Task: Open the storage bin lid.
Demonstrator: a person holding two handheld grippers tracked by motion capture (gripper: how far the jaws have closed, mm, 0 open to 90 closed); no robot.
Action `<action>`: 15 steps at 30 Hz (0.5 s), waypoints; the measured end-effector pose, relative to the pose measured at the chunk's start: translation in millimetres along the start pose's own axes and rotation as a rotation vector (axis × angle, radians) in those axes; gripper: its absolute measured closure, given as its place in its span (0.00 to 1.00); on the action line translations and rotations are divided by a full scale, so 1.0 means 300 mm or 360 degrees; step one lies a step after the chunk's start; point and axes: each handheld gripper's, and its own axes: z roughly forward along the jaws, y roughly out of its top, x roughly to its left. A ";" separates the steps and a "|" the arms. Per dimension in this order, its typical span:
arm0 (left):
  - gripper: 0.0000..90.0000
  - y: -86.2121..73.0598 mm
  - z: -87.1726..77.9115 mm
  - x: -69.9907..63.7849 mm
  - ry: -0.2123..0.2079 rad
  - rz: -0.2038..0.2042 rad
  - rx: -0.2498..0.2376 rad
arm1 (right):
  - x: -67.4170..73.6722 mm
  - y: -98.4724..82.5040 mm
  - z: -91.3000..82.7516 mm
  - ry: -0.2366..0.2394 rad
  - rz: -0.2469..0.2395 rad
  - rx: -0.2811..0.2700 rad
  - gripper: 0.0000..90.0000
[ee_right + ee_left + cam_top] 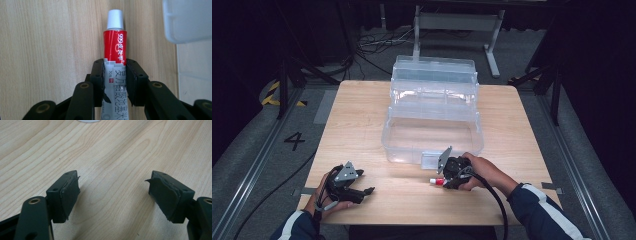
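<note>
Your right gripper [115, 75] is clamping the ointment tube [115, 52] just above the table [362, 130], beside the clear box [432, 135]. Your left gripper [113, 192] is resting with jaws apart. Be lifting the tube level over the front wall.

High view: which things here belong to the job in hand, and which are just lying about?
In the job:
- tube, red and white with a white cap, clamped in the right tongs
- clear plastic box, open, just beyond the tube

Lying about:
- left tongs, open over bare table
- cables on the floor
</note>
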 end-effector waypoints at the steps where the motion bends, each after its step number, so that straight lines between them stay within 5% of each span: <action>1: 0.27 0.000 0.000 0.000 0.0001 -0.0001 0.0000 | -0.001 0.002 0.000 -0.0005 -0.0025 0.0008 0.79; 15: 0.27 0.000 0.000 -0.001 0.0005 -0.0004 0.0000 | 0.016 -0.012 -0.048 0.0001 -0.0044 -0.0066 0.79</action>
